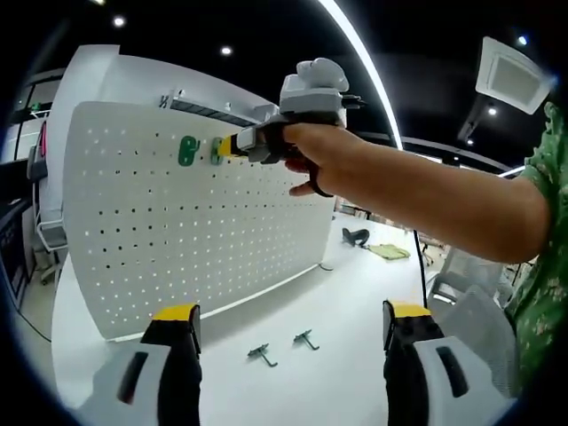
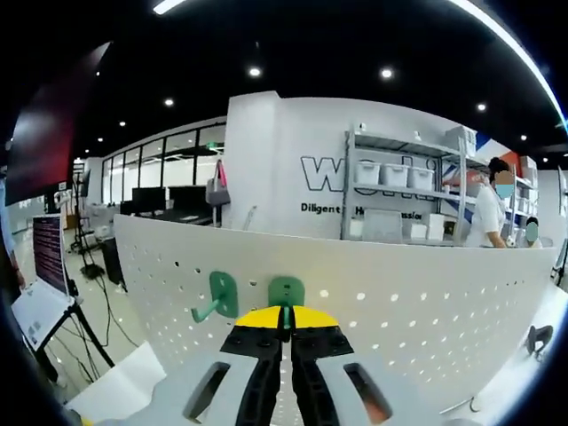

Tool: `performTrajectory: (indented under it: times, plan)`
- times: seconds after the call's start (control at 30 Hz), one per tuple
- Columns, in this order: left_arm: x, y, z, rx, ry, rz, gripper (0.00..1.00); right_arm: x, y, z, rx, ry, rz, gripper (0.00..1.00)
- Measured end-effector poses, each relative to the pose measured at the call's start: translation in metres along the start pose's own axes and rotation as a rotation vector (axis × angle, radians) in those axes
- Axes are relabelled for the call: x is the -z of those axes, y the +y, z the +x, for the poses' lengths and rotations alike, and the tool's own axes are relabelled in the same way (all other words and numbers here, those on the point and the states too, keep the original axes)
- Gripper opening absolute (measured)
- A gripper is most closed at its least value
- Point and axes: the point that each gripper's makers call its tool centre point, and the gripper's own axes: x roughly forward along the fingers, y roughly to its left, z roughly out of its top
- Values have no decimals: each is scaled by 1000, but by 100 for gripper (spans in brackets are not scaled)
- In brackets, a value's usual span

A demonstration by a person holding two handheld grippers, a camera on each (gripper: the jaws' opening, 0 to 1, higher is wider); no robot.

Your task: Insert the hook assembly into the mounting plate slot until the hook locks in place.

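Right gripper (image 2: 286,330): I see its jaws closed together on the stem of a green hook (image 2: 286,293) whose backplate sits against the white pegboard (image 2: 417,311), near the board's top edge. In the left gripper view, the same gripper (image 1: 232,146) is held out at arm's length by a person's hand (image 1: 315,155), forearm extended level across the view, a green patterned sleeve (image 1: 546,266) at the shoulder end.

Left gripper (image 1: 288,324): held low and back from the board; I see its jaws wide apart, holding nothing.

Second green hook (image 2: 217,297): already hanging on the pegboard, just beside the held one, on its left in the right gripper view; I see it in the left gripper view too (image 1: 187,151).

Loose metal hooks: 2 lie on the white table (image 1: 355,293) in front of the board, near each other (image 1: 262,356) (image 1: 306,339).

Table, far end: a dark object (image 1: 355,236) and a yellowish-green item (image 1: 389,252).

Room: black ceiling with spot lights and light strips; metal shelving with white bins (image 2: 395,173); a wall with partial lettering; a person in white (image 2: 488,213) at the shelving; monitors and glass partitions on the other side.
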Motion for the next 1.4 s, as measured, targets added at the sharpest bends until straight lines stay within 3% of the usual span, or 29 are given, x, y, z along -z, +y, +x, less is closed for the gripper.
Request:
performTrajectory:
  times: [0.1, 0.33, 0.67, 0.87, 1.0, 1.4]
  plan:
    - [0, 0, 0, 0, -1, -1, 86, 0, 0, 0, 2, -7, 18, 1]
    - [1, 3, -2, -5, -3, -6, 86, -1, 1, 2, 29, -21, -71, 1]
    - [2, 3, -2, -6, -2, -6, 86, -1, 0, 3, 35, -55, -82, 1]
    - [3, 5, -5, -12, -2, -10, 86, -2, 2, 3, 65, -62, -214, 2]
    - [4, 5, -4, -10, -1, -9, 86, -2, -1, 2, 55, -65, -164, 1]
    - [4, 5, -4, -12, 0, -15, 86, -4, 0, 3, 52, -75, -204, 2]
